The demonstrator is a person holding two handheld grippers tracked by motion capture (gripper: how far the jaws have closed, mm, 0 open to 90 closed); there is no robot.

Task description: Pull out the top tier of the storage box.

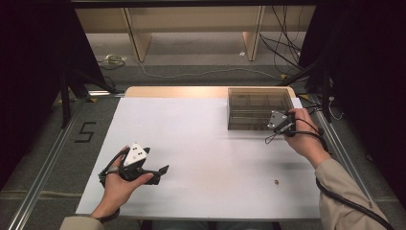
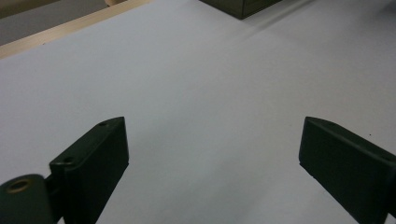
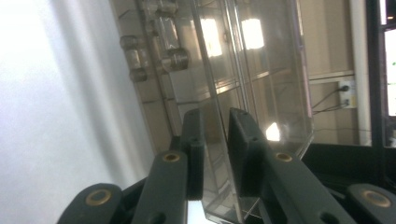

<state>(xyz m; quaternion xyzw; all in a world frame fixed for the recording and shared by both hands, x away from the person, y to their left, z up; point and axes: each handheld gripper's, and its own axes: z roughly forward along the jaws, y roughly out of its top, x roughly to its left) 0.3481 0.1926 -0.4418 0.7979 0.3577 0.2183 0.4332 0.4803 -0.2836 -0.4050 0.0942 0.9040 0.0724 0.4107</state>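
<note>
Your right gripper [image 1: 276, 125] has its jaws nearly closed around the near-right wall of the one clear compartment box [image 1: 253, 101], which sits at the table's [image 1: 201, 143] far right; whether the pads press on it, you cannot tell. Your left gripper [image 1: 160, 171] rests at the near left, jaws wide open, holding nothing. One small brown speck [image 1: 276, 181] lies near right.

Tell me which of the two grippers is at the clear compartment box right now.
The right gripper: its jaws straddle a wall of the clear box at the table's far right. The left gripper is near the table's front left, jaws wide over bare tabletop.
</note>
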